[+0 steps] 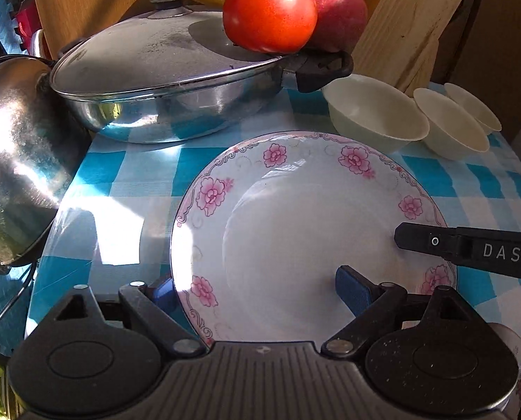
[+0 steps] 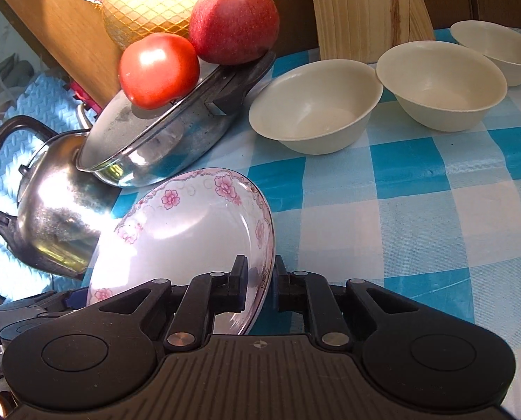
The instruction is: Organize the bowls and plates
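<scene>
My right claw pinches the rim of the white pink-flowered ceramic plate, tilted over the blue-checked table. Left claw spread around its near edge. I'd clamp left firmly, keeping level, clear of the steel lidded pan.

Both mounted behind own fingers, angled down, close; shared ahead: flowered plate, bowls.

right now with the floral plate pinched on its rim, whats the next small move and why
Probably lift the plate a little. The right gripper is shut on its rim, and the left gripper stands open around the near edge, not gripping. The pan and kettle sit close beside it, so rise before carrying it sideways.
</scene>
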The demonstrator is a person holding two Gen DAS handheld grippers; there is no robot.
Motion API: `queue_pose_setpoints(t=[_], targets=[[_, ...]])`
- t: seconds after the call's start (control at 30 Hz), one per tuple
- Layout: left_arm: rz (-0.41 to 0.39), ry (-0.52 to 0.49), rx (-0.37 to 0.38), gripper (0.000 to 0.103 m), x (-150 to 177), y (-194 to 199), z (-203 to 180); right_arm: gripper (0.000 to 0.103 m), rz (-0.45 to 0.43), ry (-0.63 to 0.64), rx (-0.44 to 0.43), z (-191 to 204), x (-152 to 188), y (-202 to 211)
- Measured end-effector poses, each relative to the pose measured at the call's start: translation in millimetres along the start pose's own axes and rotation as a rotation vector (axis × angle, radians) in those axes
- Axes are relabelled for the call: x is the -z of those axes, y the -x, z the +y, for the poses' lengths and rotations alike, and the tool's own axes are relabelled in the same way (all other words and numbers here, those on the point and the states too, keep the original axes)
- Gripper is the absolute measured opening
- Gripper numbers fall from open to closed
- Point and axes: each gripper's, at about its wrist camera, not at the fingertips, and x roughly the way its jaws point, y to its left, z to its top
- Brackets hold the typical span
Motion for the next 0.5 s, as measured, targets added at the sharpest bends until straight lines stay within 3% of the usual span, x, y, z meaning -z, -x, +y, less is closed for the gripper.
queue_pose_setpoints(t=[0.13,0.3,0.5], targets=[[-0.015,-0.011,-0.026,0.085,-6.1,-1.5,-5.6,0.02,-0.024,-0.035,0.034,-24.9,-1.9,9.7],[-0.054,-0.055,-0.099,0.086,-8.4,-2.6,-9.7,0.045,-0.077,-0.022,0.046,-35.0,-6.1,22.1],[-0.062,-0.068,-0.114,0.086,-9.9,-3.3,-9.4,0.048,-0.06,-0.025,0.047,-35.5,-6.9,15.6]])
